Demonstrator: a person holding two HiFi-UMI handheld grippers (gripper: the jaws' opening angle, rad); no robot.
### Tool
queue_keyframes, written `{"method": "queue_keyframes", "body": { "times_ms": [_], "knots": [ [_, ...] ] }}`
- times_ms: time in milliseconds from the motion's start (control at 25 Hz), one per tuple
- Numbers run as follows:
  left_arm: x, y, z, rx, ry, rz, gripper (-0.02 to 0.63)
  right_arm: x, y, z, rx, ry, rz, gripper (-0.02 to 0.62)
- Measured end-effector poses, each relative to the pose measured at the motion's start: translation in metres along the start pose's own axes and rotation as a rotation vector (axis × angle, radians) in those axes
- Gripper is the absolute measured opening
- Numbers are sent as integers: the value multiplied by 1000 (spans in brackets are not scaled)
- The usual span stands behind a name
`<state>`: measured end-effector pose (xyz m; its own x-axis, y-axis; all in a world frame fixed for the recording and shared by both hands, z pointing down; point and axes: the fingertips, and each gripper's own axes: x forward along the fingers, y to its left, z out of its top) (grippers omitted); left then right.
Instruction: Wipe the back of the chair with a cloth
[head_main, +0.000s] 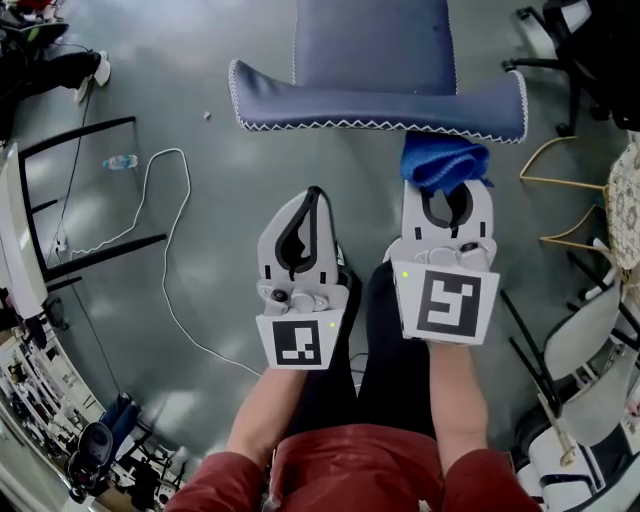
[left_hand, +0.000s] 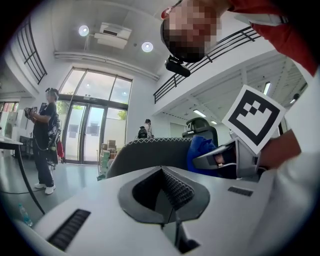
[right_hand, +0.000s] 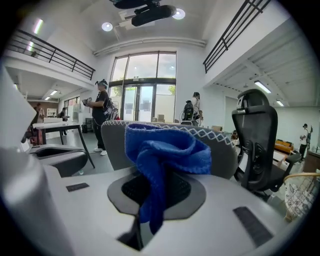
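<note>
Right tool (head_main: 447, 188) first: its jaws are clamped on the blue cloth (head_main: 440, 160). A bunched fold rises out of the grip and a tail hangs down between the jaws (the right gripper view shows this plainly). The left tool (head_main: 314, 192) sits just to its left and a touch nearer to us. Its jaws are pressed together with nothing between them. We hold the two side by side above the grey floor (head_main: 230, 200).

Just beyond the cloth runs the chair back (head_main: 380, 110), a curved blue-grey band edged with white zigzag stitching. The cloth sits right up against its near face, towards the right end, though we cannot tell whether it touches. The left tool is apart from the chair back, on its near side. Past the back lies the chair's seat (head_main: 375, 40).

Out on the floor to the left loops a white cable (head_main: 168, 151), with a clear bottle (head_main: 120, 161) lying further left. Off to the right stands a black office chair (right_hand: 257, 140), and a person (right_hand: 101, 112) stands near the far glass doors (right_hand: 142, 100).
</note>
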<state>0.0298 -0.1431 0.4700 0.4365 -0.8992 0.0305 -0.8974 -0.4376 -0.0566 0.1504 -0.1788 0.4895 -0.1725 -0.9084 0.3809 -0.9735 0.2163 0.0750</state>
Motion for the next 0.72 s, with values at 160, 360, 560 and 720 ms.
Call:
{"method": "queue_keyframes", "body": {
  "times_ms": [160, 360, 560, 720],
  "knots": [
    [5, -5, -14, 2, 8, -17, 11, 18, -6, -23, 8, 43, -8, 60],
    [6, 6, -28, -8, 7, -13, 11, 52, -2, -57, 39, 62, -13, 60],
    [3, 17, -38, -13, 15, -9, 11, 86, 3, -96, 73, 117, -3, 60],
    [3, 15, -51, -11, 23, -17, 11, 115, -1, -132, 108, 150, -10, 60]
  ]
}}
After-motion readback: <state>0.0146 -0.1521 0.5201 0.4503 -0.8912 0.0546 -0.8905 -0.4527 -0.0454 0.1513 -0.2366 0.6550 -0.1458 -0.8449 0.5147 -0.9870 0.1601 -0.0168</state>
